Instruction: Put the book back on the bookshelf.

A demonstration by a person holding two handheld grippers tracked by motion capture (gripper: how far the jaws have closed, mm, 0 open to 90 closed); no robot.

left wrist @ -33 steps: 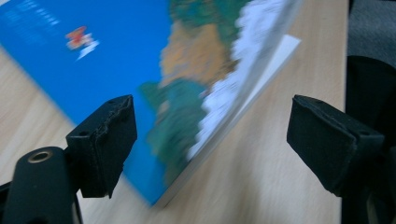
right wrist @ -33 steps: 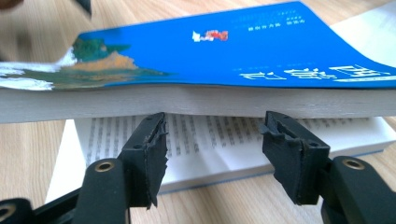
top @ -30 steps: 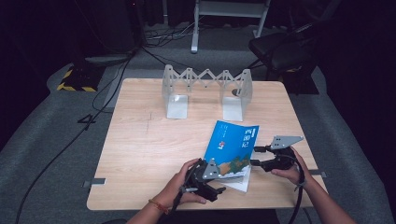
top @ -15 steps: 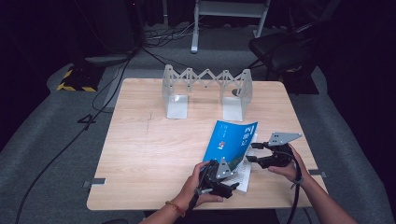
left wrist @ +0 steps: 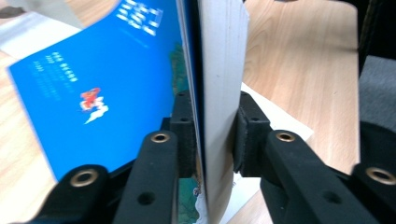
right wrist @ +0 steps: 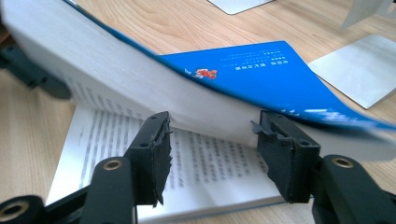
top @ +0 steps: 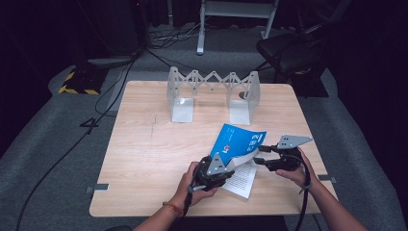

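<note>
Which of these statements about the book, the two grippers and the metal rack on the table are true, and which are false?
1. The left gripper is shut on a thick block of pages of the book. True.
2. The book lies closed and flat on the table. False: it is open, with the blue cover and many pages lifted.
3. The right gripper squeezes the lifted pages. False: its jaws stand apart below the lifted pages, gripping nothing.
4. A metal rack stands at the far side of the table. True.
5. The book leans in the rack. False: it lies near the person's hands.
</note>
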